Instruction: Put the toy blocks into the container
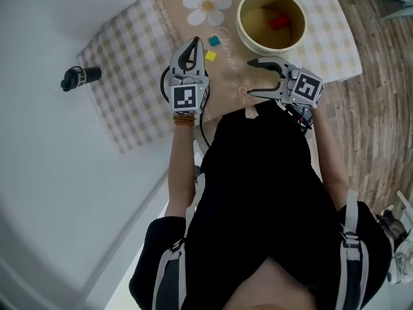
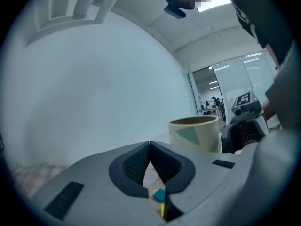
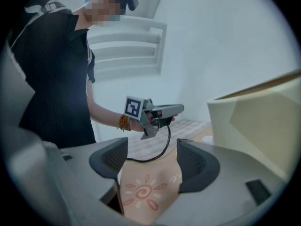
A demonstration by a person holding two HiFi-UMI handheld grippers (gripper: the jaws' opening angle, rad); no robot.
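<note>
A cream bowl-shaped container (image 1: 241,19) stands on the cloth at the top right, with a red block (image 1: 279,22) inside. A teal block (image 1: 213,41) and a yellow block (image 1: 210,55) lie on the cloth just right of my left gripper (image 1: 194,42). That gripper is shut, with nothing between its pads. In the left gripper view the jaws (image 2: 150,147) meet, and the teal block (image 2: 160,195) and yellow block (image 2: 162,210) show below them, with the container (image 2: 195,133) beyond. My right gripper (image 1: 250,78) stands open and empty below the container (image 3: 258,121).
A checked tablecloth (image 1: 129,57) with a daisy print covers the far part of the white table. A black cylindrical object (image 1: 80,77) lies off the cloth at the left. Wooden floor (image 1: 377,76) shows past the table's right edge.
</note>
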